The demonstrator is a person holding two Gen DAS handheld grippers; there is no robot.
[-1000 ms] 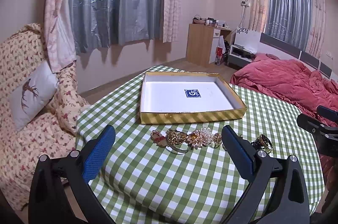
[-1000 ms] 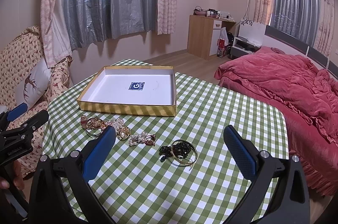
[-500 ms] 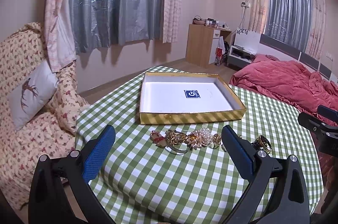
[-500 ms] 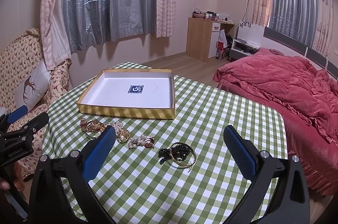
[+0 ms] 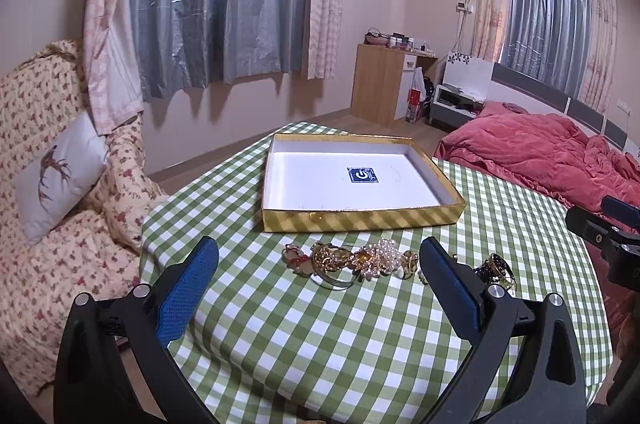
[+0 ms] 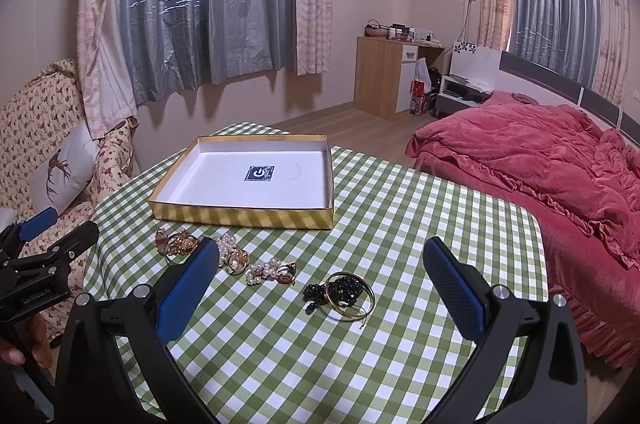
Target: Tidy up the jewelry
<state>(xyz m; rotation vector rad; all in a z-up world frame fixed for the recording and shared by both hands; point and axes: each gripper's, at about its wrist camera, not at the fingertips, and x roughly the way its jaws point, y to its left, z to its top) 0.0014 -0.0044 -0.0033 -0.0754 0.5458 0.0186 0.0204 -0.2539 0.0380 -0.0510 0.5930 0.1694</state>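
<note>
Right gripper (image 6: 320, 280) edged nearer black bead bangle (image 6: 347, 294); left gripper (image 5: 320, 278) steady. Both spread wide, empty, hovering; gold tray (image 5: 360, 218) awaits jewelry.

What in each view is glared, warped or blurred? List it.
Left wrist view: strong fisheye bend at the curtains, bright glare on the white floor of the gold box, the jewelry sharp. Right wrist view: dark corner vignette, the bed curved, the left gripper sharp at the edge.
</note>
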